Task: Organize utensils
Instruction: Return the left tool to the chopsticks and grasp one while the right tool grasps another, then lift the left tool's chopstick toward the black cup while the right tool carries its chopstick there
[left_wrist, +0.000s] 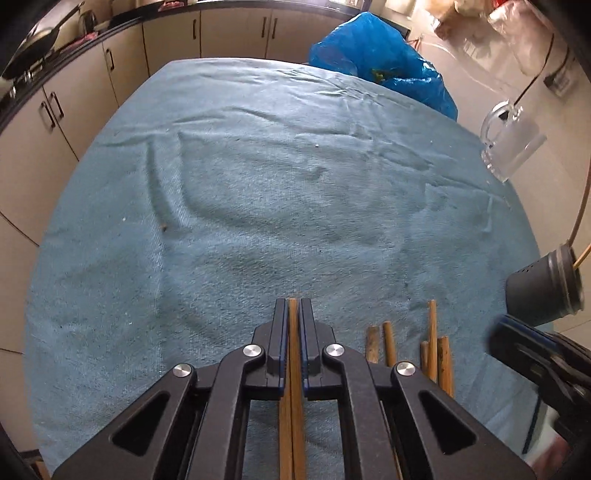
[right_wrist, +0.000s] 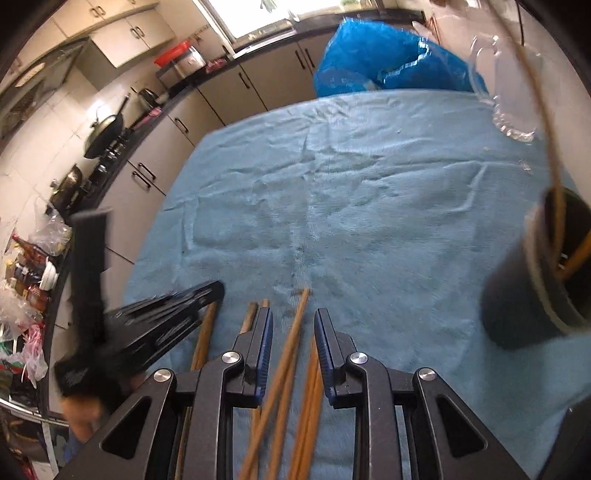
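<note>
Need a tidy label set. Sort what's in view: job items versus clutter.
Job:
chopstick clamped in left tongs
loose chopsticks between open right tongs
dark holder cup

Lying about:
glass mug
blue bag
blue towel

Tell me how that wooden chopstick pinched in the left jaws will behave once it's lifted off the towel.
The wooden chopstick looks thin, straight and rigid, so it should lift without bending and probably weighs little. The left gripper pinches it close to one end, so the long free length may droop or pivot. Its rounded shaft could roll if dropped, though the blue towel looks nappy enough to slow it.
</note>
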